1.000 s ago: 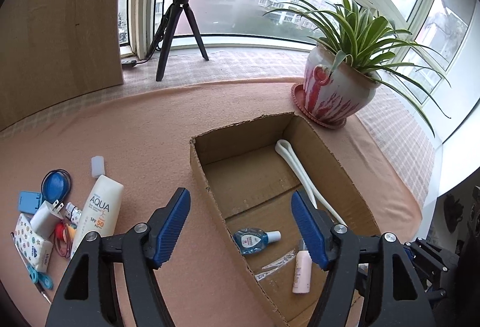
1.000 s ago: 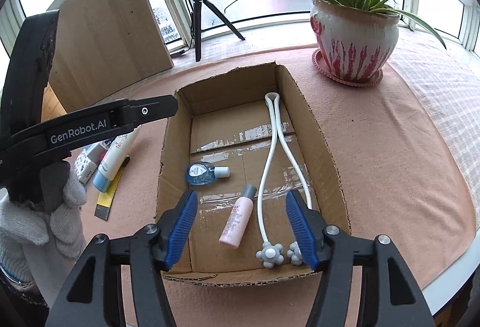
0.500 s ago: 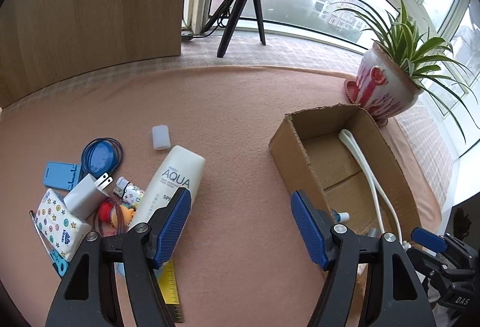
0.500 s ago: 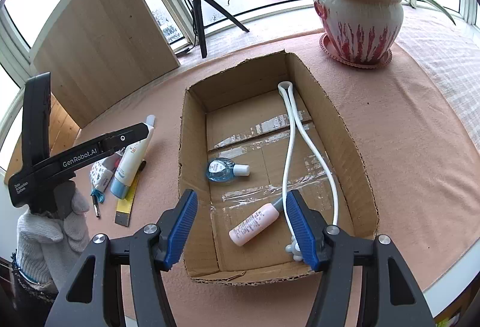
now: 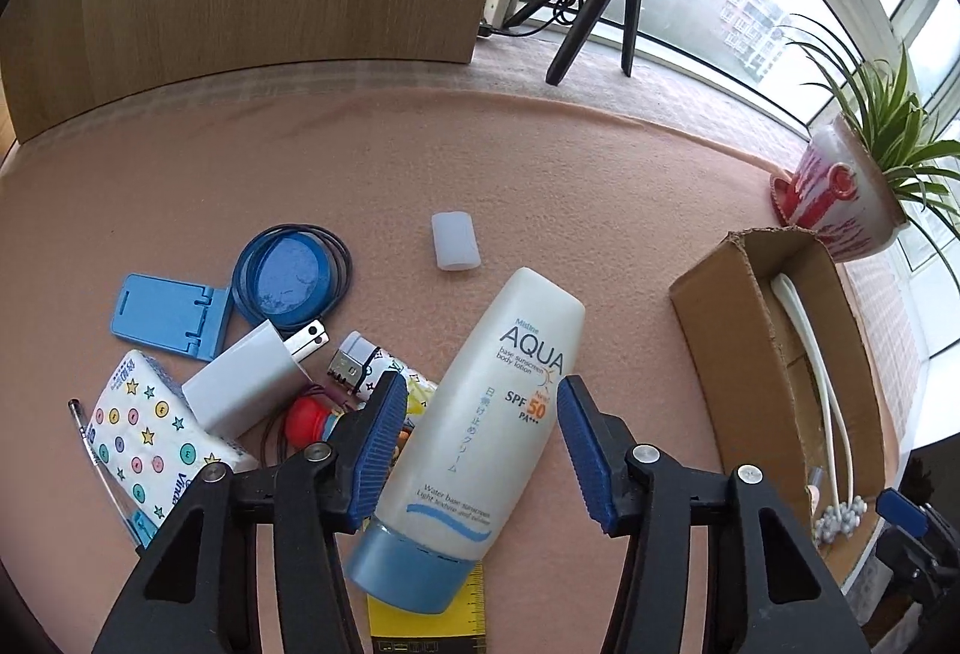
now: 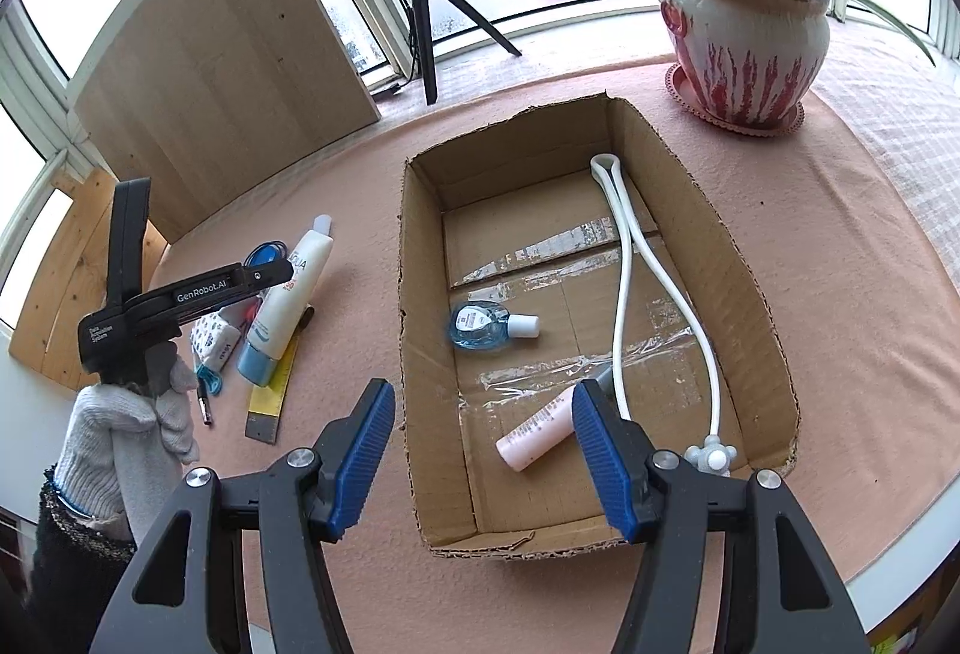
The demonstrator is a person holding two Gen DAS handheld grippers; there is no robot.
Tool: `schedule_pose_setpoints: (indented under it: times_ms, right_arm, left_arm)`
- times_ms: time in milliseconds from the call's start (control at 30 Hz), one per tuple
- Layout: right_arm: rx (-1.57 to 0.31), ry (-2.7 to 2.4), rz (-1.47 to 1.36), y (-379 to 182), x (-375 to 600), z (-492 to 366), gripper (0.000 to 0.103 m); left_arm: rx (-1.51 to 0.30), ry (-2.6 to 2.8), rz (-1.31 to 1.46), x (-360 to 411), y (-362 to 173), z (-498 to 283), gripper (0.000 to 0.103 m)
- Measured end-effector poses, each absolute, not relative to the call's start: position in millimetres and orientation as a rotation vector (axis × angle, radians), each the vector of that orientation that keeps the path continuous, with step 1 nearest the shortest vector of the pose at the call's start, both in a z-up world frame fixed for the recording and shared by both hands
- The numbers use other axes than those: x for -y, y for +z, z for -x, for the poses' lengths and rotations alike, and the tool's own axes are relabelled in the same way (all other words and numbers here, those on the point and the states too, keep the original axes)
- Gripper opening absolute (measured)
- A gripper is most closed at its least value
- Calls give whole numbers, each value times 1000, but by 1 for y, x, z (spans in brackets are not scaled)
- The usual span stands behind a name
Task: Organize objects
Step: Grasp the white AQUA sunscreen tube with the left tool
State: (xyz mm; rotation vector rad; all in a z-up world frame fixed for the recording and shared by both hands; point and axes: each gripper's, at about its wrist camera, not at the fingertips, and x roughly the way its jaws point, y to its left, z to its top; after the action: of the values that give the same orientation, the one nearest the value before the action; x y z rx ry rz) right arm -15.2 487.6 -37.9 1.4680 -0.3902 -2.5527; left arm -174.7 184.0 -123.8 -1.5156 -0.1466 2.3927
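A white AQUA sunscreen tube (image 5: 516, 342) with a blue cap lies on the pink cloth in a pile of small items; it also shows in the right wrist view (image 6: 294, 294). My left gripper (image 5: 477, 414) straddles the tube. Its jaws are closing, and a thin gap still shows at each blue pad. A gloved hand (image 6: 126, 414) holds it. The cardboard box (image 6: 420, 246) holds a small blue bottle (image 6: 480, 327), a pink tube (image 6: 537, 429) and a white massager (image 6: 624, 264). My right gripper (image 6: 483, 414) hangs open over the box's near left corner, gripping nothing.
Around the tube lie a white cap (image 5: 455, 241), a blue round case (image 5: 288, 282), a blue phone stand (image 5: 168, 315), a white charger (image 5: 246, 390), a tissue pack (image 5: 150, 444) and a yellow ruler (image 5: 432, 624). A potted plant (image 6: 744, 48) and tripod (image 6: 426, 36) stand behind the box.
My left gripper swung left from above the box to the pile, came down around the sunscreen tube, and its jaws narrowed. The right gripper hardly moved.
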Motion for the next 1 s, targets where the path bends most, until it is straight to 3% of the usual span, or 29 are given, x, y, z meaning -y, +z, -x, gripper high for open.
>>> schedule_pose_setpoints:
  times_ms: [467,1000]
  right_arm:
    - [377,-2546,-1472,-37,-473,10,58]
    - [288,-2411,-1453,-41,-416,12,58]
  left_arm:
    - [126,2300,1507,-190,-133,140,36]
    - [218,2339,1508,-168,-136,53,38]
